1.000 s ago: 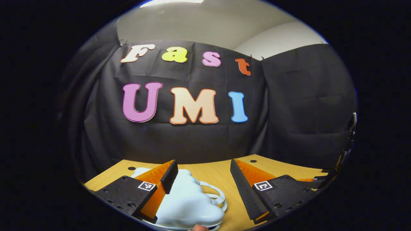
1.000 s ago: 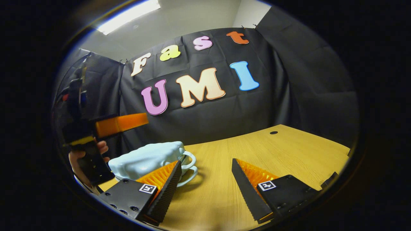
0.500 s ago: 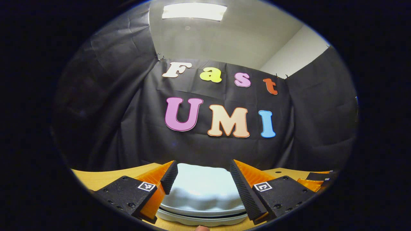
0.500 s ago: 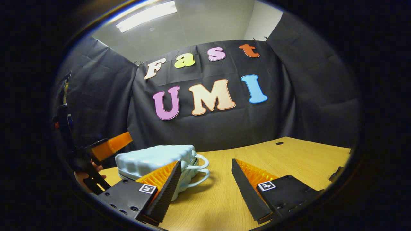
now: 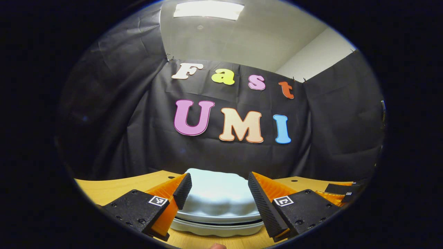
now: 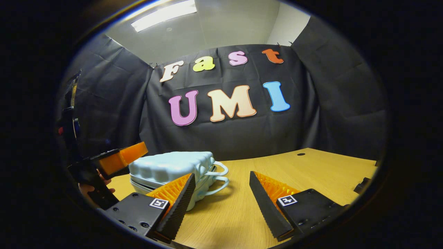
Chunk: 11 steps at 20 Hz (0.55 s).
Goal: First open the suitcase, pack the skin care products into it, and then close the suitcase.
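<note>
In the left gripper view, my left claw stands open, its fingers straddling the closed case on the table, lined up with the seam so I can, I judge, work the lid.

In the right gripper view, my right claw is open and empty, waiting just beside the case's handles, clear of the left claw at the far side.
</note>
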Available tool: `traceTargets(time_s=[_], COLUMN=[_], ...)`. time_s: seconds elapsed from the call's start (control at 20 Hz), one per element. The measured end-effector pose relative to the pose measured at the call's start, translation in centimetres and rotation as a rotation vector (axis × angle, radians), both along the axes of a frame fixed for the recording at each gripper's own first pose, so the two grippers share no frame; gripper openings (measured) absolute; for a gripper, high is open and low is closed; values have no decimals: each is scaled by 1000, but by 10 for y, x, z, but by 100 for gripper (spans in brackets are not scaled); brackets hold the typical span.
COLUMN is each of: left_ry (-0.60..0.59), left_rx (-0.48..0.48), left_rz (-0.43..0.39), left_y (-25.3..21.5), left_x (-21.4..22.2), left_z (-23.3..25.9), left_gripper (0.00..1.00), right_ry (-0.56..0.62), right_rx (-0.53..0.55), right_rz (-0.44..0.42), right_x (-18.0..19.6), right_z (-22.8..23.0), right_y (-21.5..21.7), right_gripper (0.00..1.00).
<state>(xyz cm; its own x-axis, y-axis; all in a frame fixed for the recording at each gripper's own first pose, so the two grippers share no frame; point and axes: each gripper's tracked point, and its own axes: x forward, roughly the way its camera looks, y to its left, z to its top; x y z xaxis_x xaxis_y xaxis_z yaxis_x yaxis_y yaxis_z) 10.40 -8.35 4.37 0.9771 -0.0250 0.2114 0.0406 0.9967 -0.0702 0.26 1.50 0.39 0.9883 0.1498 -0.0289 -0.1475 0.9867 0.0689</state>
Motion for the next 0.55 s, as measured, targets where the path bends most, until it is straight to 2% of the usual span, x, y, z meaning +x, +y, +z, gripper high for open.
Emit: traceTargets(time_s=[0.15,0.35,0.4,0.45,0.55], left_ry=[20,43,43,42,37], left_rx=[4,21,28,35,44], left_rz=[0,1,3,5,8], left_y=[2,1,0,0,0], left_x=[-2,-2,-3,-4,-5], left_z=[-6,-14,-14,-13,-11], left_gripper=[93,95,95,95,95], right_ry=[3,6,4,5,13], right_rx=[4,-5,-5,-4,1], right_rz=[10,18,20,22,27], right_x=[-4,-8,-8,-8,-9], right_z=[-1,-2,-1,-2,-4], right_y=[5,9,9,9,10], right_gripper=[98,98,95,98,98])
